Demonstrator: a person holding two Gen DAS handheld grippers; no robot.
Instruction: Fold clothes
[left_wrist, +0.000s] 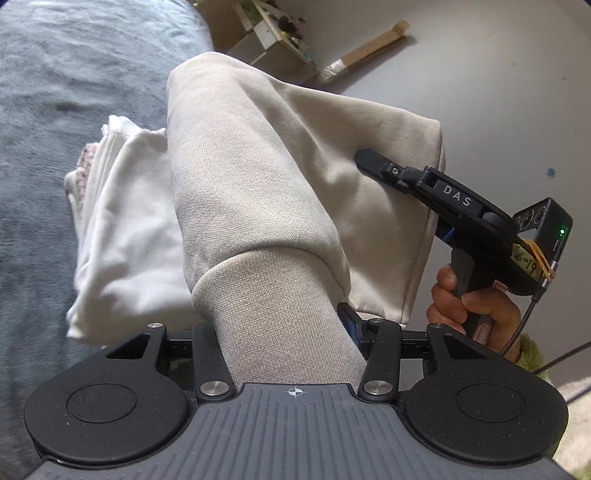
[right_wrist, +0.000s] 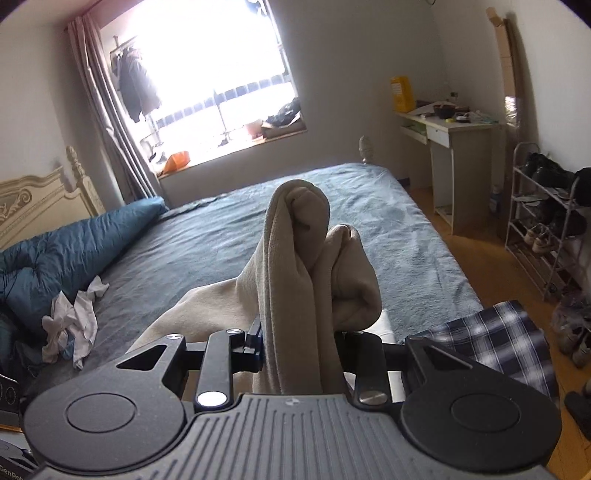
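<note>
A beige sweatshirt (left_wrist: 258, 177) hangs folded in the air, held from two sides. In the left wrist view its ribbed cuff end runs between the jaws of my left gripper (left_wrist: 286, 332), which is shut on it; the cloth hides the fingertips. At the right of that view a hand holds my right gripper (left_wrist: 369, 158), its black fingers clamped on the sweatshirt's side. In the right wrist view the bunched beige fabric (right_wrist: 295, 266) stands up out of my right gripper (right_wrist: 299, 343), shut on it. Below the sweatshirt lies a stack of folded white clothes (left_wrist: 122, 221).
A blue-grey bedspread (right_wrist: 229, 243) covers the bed, with a blue duvet (right_wrist: 74, 243) and crumpled white cloth (right_wrist: 74, 317) at left. A plaid garment (right_wrist: 491, 339) lies at the bed's right corner. A desk (right_wrist: 454, 147) and shoe rack (right_wrist: 546, 221) stand along the right wall.
</note>
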